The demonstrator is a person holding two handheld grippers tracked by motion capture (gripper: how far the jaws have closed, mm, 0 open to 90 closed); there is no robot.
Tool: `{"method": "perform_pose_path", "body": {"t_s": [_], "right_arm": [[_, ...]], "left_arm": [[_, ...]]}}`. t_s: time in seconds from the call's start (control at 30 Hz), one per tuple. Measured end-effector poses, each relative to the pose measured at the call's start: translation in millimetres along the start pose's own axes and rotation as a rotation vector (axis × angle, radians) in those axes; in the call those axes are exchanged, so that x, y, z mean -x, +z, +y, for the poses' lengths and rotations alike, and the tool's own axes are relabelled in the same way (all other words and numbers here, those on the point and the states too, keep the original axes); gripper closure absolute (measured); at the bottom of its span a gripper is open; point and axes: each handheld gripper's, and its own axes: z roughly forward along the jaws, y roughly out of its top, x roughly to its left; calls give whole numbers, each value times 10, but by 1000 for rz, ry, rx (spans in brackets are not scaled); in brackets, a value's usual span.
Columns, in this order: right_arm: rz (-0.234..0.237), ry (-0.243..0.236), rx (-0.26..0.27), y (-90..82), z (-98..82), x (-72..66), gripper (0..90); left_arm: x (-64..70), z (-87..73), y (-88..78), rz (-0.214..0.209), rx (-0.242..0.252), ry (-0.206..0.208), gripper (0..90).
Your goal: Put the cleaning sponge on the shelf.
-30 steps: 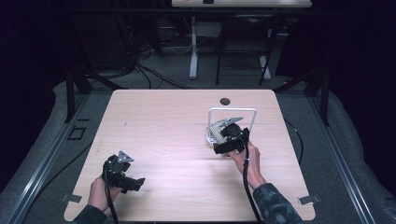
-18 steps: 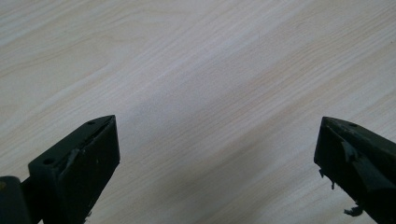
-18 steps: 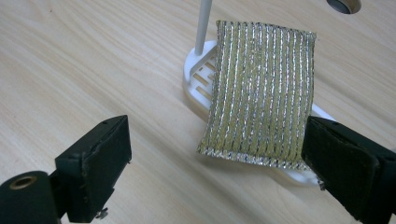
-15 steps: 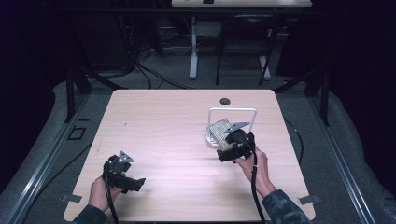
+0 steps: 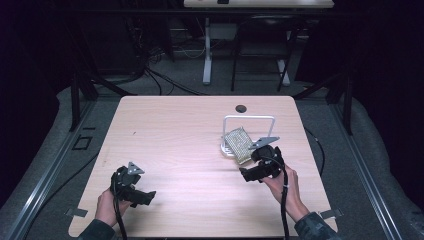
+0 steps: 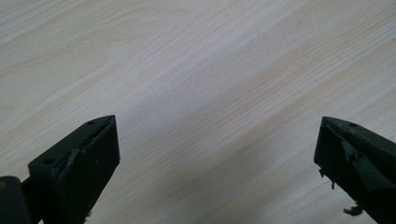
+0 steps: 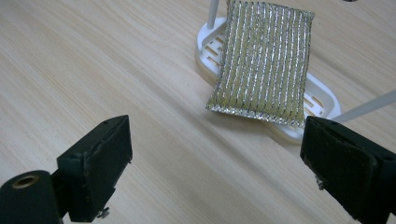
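Note:
A gold and silver scrub sponge (image 5: pixel 237 143) (image 7: pixel 264 65) lies tilted across a white slotted holder (image 5: pixel 224 148) (image 7: pixel 210 39) with a white wire frame (image 5: pixel 248 118), right of the table's middle. My right gripper (image 5: pixel 248 175) (image 7: pixel 215 135) is just on the near side of the holder, apart from the sponge. Its jaws stand open with nothing between them. My left gripper (image 5: pixel 149 196) (image 6: pixel 217 135) rests low at the near left corner, open over bare wood.
The light wooden table (image 5: pixel 180 135) has a small dark cable hole (image 5: pixel 241 108) near its far edge. Dark floor, cables and desk legs (image 5: pixel 206 55) lie beyond the table.
My right gripper has drawn back from the sponge and holder toward the near edge, slightly to the right, jaws still open. The left gripper has stayed in place.

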Motion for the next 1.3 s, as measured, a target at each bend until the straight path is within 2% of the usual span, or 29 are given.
{"method": "perform_pose_path", "body": {"t_s": [0.33,0.63,0.9,1.0,1.13,1.27,1.3], "right_arm": [[-14,-23,-30,-95,-193,-30,97],[-11,-20,-74,-129,-472,-46,99],[-46,-19,-132,-171,-772,-24,104],[-49,-11,-152,-165,-880,-17,110],[-67,-24,-189,-129,-993,-35,116],[-75,-43,-211,-71,-1045,-33,119],[-70,-36,-216,-62,-1045,-33,119]], "left_arm": [[4,-10,3,4,6,-5,1],[-7,-19,-3,-1,-3,-2,1],[-1,-25,3,-2,0,-4,1],[0,-26,7,-3,-1,-2,1],[-7,-27,15,-2,-2,-4,1],[-16,-27,20,-1,-5,-3,1],[-18,-26,22,0,-4,0,1]]}}
